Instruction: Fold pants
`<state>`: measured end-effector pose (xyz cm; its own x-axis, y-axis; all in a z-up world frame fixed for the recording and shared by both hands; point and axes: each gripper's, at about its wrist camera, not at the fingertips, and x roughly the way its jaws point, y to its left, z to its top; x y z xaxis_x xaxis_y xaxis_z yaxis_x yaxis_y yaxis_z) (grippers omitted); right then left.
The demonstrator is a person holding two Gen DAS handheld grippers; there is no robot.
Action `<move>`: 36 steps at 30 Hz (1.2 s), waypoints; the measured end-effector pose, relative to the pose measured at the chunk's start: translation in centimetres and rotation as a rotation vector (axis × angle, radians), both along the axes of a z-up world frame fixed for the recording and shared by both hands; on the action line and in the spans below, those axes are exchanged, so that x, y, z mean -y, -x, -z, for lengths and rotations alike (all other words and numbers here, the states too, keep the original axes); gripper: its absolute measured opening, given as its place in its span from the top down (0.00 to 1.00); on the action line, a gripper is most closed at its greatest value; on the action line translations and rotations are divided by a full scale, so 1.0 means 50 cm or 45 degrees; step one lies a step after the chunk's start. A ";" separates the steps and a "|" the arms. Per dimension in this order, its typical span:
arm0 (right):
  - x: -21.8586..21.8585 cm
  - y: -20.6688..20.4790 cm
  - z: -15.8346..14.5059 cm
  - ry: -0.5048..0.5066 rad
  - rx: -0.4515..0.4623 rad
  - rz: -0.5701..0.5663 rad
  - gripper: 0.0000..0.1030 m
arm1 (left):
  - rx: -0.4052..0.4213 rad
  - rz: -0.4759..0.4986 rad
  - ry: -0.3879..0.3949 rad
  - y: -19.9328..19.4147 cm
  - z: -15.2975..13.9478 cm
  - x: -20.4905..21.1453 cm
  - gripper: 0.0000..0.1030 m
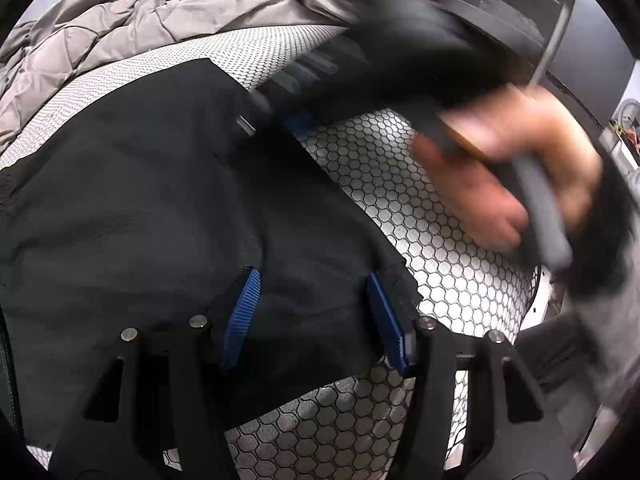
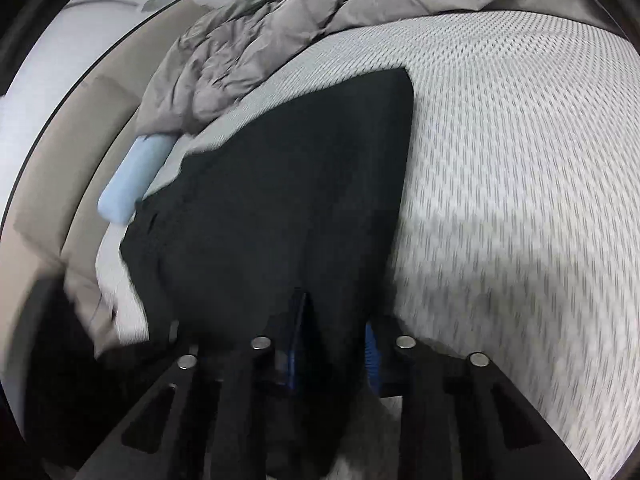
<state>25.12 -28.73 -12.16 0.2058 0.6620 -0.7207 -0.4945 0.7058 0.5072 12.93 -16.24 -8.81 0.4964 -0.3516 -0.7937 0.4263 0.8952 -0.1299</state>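
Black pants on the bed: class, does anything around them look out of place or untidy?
The black pants lie fairly flat on the honeycomb-patterned bed cover. What stands out is the grey quilt, crumpled in a heap at the far end of the bed rather than spread out. No damage or spill shows.

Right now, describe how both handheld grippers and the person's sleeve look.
The left gripper has black angular finger frames with triangular cut-outs, round silver studs, and ribbed blue pads. The right gripper is built the same: black frames, silver studs, blue ribbed pads. Seen from the left wrist, the person's hand on the blurred right gripper emerges from a grey sleeve with a dark cuff.
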 end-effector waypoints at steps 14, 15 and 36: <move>-0.097 -0.315 -0.039 -0.011 0.008 0.210 0.74 | -0.050 0.056 0.106 -0.019 -0.019 -0.019 0.47; -0.092 -0.306 -0.049 -0.022 0.013 0.227 0.70 | -0.061 0.053 0.147 -0.019 -0.027 -0.033 0.47; 0.041 0.050 -0.062 -0.073 0.118 0.311 0.85 | 0.163 -0.363 0.178 0.028 -0.077 -0.363 0.39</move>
<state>22.64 -30.79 -9.05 0.4275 0.6240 -0.6541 -0.3593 0.7812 0.5105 11.51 1.90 -4.98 0.6827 -0.2853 -0.6727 0.1820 0.9580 -0.2216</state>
